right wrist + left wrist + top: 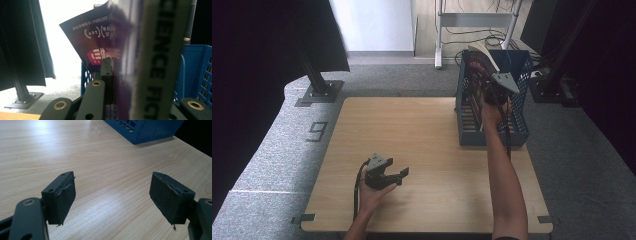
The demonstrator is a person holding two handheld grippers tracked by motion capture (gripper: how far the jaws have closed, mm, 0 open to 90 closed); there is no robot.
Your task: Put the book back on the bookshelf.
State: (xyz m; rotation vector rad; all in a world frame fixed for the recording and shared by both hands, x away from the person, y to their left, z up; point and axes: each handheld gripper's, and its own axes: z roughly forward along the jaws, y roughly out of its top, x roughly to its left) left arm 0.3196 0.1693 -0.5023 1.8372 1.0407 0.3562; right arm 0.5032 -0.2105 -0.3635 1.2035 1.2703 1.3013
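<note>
High view, wooden table (427, 150), grey carpet, left claw (398, 176) open, right claw (486, 82) gripping book (478, 60)

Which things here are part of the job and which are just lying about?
Part of the job: book, clamped in the right claw; blue basket.

Lying about: left claw, open and idle over the table; black stand; floor cables.

The high view looks down and forward over the whole bench (427, 165), while both gripper views sit close and low, sharing the blue basket (142, 130).
</note>
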